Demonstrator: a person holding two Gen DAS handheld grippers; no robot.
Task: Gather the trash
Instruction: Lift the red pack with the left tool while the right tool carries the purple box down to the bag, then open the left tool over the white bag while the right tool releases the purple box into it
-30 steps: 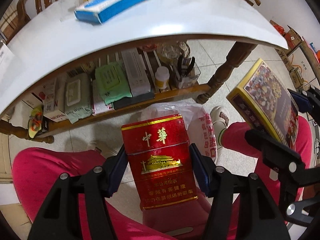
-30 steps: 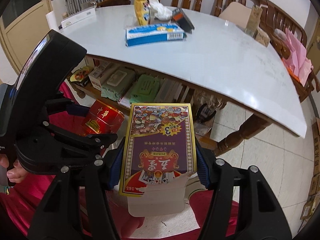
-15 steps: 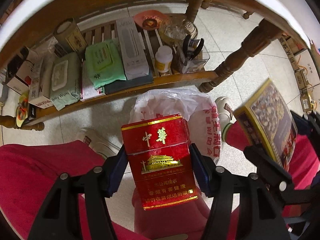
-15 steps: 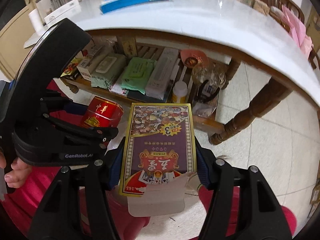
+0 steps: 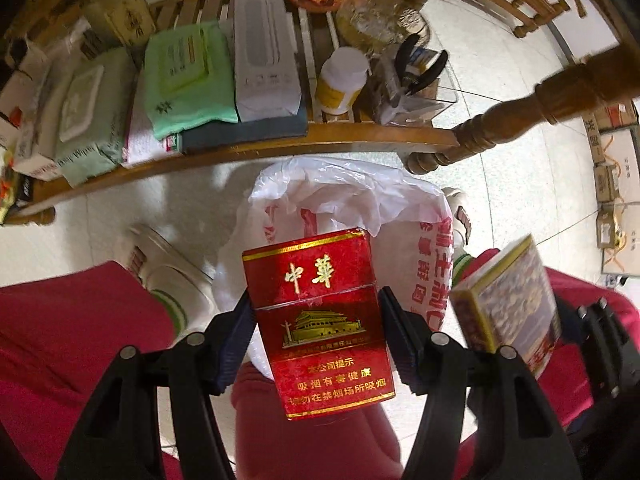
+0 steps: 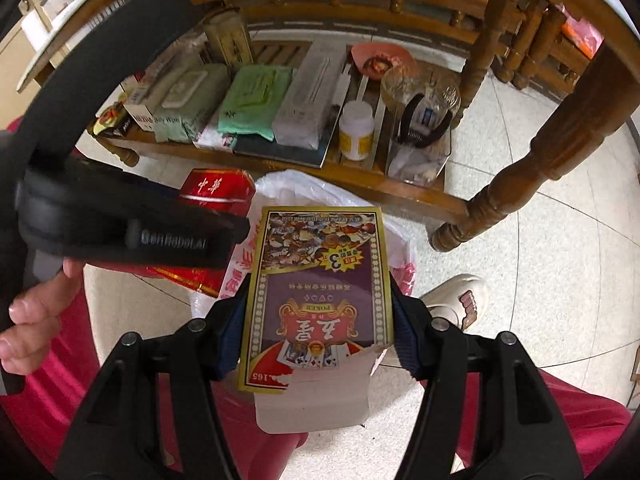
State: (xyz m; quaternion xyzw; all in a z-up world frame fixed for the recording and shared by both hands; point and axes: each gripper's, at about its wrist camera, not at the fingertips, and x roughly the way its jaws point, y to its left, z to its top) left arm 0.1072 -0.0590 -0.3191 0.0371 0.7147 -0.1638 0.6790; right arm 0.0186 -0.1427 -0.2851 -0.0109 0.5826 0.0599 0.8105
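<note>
Low in the left wrist view, the left gripper [image 5: 318, 328] clamps a red cigarette pack [image 5: 320, 320] between half-spread fingers, above a white plastic bag [image 5: 352, 196] on the floor at centre frame.

From the right wrist view, the right gripper [image 6: 318, 328] pinches a purple card box [image 6: 320, 296] likewise, over the same bag [image 6: 296, 184]; the cigarette pack [image 6: 216, 192] shows at centre left.
</note>
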